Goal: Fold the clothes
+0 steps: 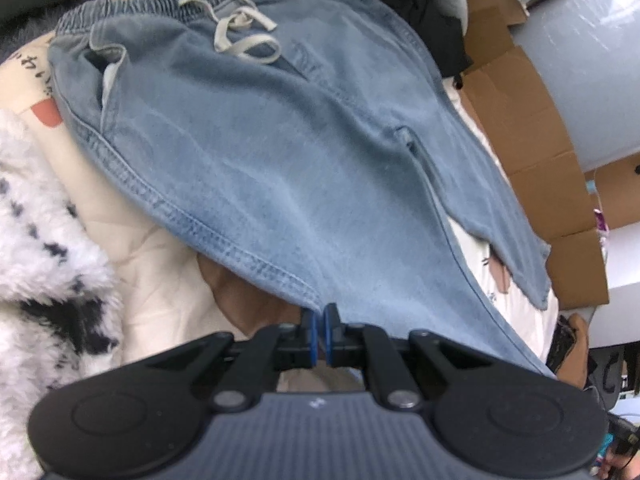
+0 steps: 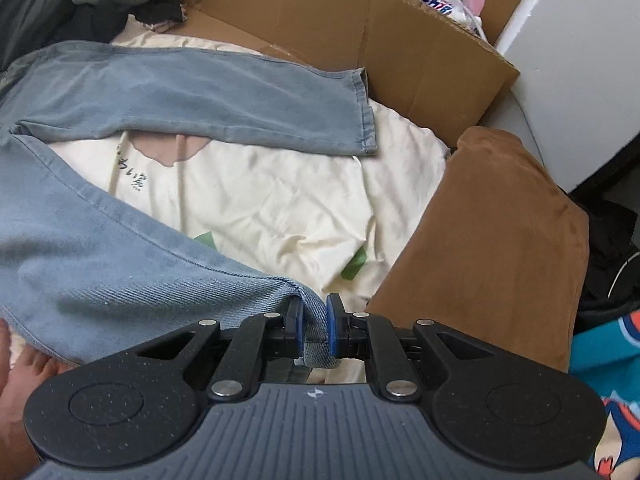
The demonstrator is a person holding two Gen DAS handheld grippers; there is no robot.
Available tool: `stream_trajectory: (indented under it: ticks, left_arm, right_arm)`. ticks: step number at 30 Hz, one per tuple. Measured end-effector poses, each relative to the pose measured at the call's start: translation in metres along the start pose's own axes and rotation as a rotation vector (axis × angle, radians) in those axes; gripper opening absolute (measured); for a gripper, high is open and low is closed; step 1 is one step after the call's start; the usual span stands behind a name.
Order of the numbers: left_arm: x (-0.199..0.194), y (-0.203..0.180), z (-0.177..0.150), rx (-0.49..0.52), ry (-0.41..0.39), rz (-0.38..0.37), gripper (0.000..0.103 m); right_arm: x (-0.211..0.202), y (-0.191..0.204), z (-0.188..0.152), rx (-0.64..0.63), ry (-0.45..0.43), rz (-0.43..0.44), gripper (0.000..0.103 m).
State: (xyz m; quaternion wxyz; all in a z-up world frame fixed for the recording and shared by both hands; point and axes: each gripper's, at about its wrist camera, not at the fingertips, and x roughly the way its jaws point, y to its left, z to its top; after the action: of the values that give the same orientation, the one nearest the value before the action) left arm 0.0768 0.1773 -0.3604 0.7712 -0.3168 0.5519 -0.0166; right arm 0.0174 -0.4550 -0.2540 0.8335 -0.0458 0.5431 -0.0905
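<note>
The light blue jeans (image 1: pixel 288 152) lie spread on a cream bed sheet (image 2: pixel 260 200), with the elastic waistband and its white drawstring (image 1: pixel 240 32) at the far end in the left wrist view; the 2 legs run toward the grippers and part from each other.

The left gripper (image 1: pixel 321 334) has its blue-padded fingers (image 1: pixel 314 336) pressed almost together; the hem corner of 1 leg comes down right to their tips, and it seems to be pinched there, though the cloth between the pads is hard to see; under this hem a part of a hand shows.

The right gripper (image 2: pixel 314 330) pinches the hem of the near leg; a narrow strip of denim stands between its fingers (image 2: pixel 297 328) and hangs a little below them; the leg is lifted from the sheet here and sags to the left.

The other leg (image 2: pixel 240 100) lies flat on the sheet, well apart from the right fingers, with its hem near a cardboard box (image 2: pixel 420 48); a brown cushion (image 2: pixel 492 240) is just to the right of the sheet; a white and black fluffy blanket (image 1: pixel 44 240) lies at the left side of the jeans.
</note>
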Motion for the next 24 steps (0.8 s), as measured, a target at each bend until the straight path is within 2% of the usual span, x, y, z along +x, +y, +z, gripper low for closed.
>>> stream_trajectory:
  ticks: [2,6,10,11,12,13,15,19,24]
  left_arm:
    - [0.003,0.0,0.0,0.005,0.018,0.011,0.004]
    - [0.007,0.001,0.002,0.008,0.062,0.031,0.012]
    - [-0.004,0.002,0.004,0.018,0.051,0.032,0.014]
    - [-0.008,0.002,0.005,0.023,0.043,0.034,0.015]
    - [-0.012,0.004,0.007,0.022,0.033,0.037,0.017]
    - [-0.017,0.006,0.01,0.016,0.021,0.04,0.018]
    - [-0.024,0.01,0.015,0.005,0.0,0.046,0.02]
    - [-0.033,0.017,0.027,-0.017,-0.036,0.065,0.021]
    - [-0.039,0.025,0.036,-0.041,-0.072,0.101,0.021]
  right_arm:
    - [0.011,0.003,0.007,-0.013,0.005,-0.02,0.01]
    - [0.036,0.004,0.018,-0.021,0.015,-0.068,0.01]
    - [0.062,-0.005,0.016,0.059,0.025,-0.108,0.011]
    - [0.064,-0.005,0.016,0.079,0.016,-0.115,0.014]
    - [0.066,-0.005,0.015,0.098,0.007,-0.122,0.022]
    - [0.066,-0.005,0.013,0.113,0.004,-0.131,0.025]
    - [0.063,-0.006,0.011,0.135,-0.013,-0.137,0.036]
    - [0.048,-0.011,0.004,0.174,-0.054,-0.12,0.036]
    - [0.035,-0.026,-0.021,0.309,-0.064,-0.081,0.037]
